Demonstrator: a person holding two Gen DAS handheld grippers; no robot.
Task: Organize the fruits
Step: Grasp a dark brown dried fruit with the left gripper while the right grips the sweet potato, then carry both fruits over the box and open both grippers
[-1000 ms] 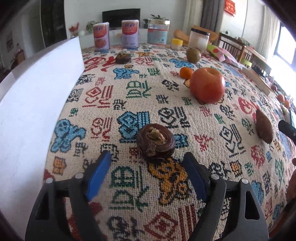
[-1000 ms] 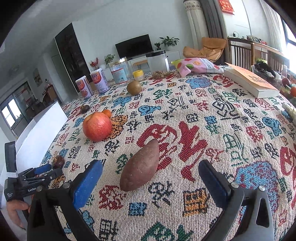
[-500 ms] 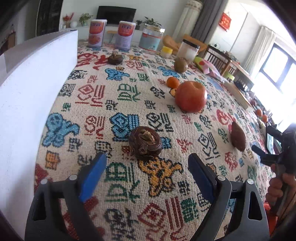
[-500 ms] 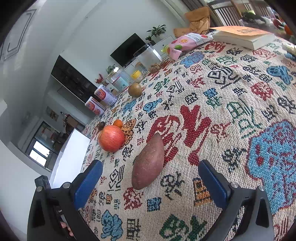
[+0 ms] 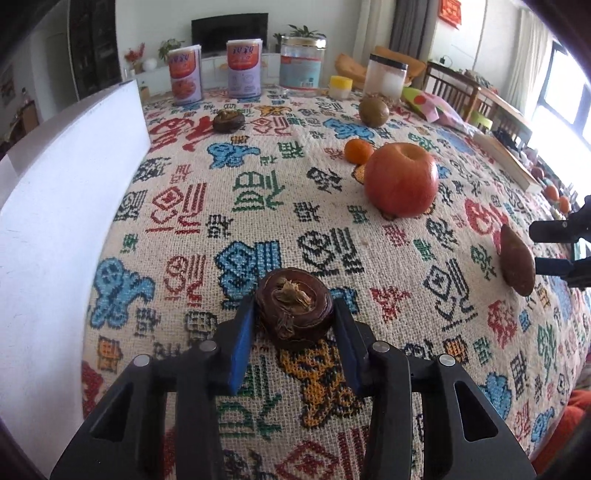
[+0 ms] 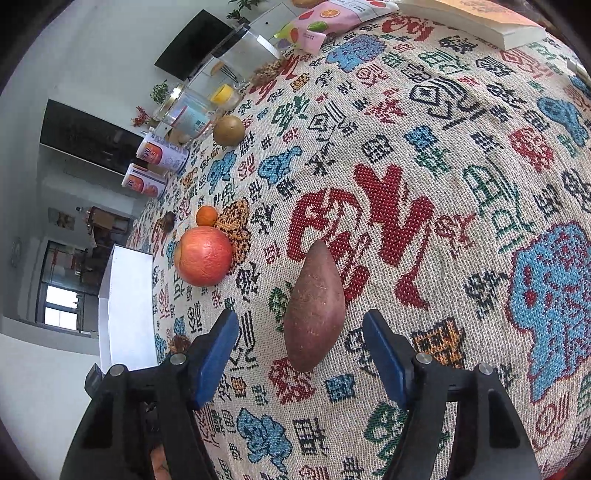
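Left wrist view: the left gripper [image 5: 293,325] has its blue pads pressed to both sides of a dark brown chestnut [image 5: 294,308], which sits on the cloth [image 5: 258,192] near the white box [image 5: 55,206].
Left claw: closed on the chestnut; the fruit seems not yet lifted.
Right claw: the right gripper [image 6: 299,345] stands open, a pad on each side of the near end of the sweet potato [image 6: 315,308], touching neither.
Step in hand: I judge the left grasp made and the right one about to be.
Next move: probably lift the chestnut straight up and carry it to the box; the right jaws need to close across the potato's thick middle, as the tapered end could slip.
Chestnuts: two, the held one and another [image 5: 228,120] at the far side.
Apple: one [image 5: 401,180], between the chestnut and the potato.
Orange: one small one [image 5: 358,150], just behind the apple.
Kiwi-like brown fruit: one [image 5: 373,111].
Sweet potato: one.
Cans: two [image 5: 185,78] at the far edge.
Jars: two large, one small yellow-lidded.
Also: a book [image 6: 476,18] and a snack bag [image 6: 325,20].
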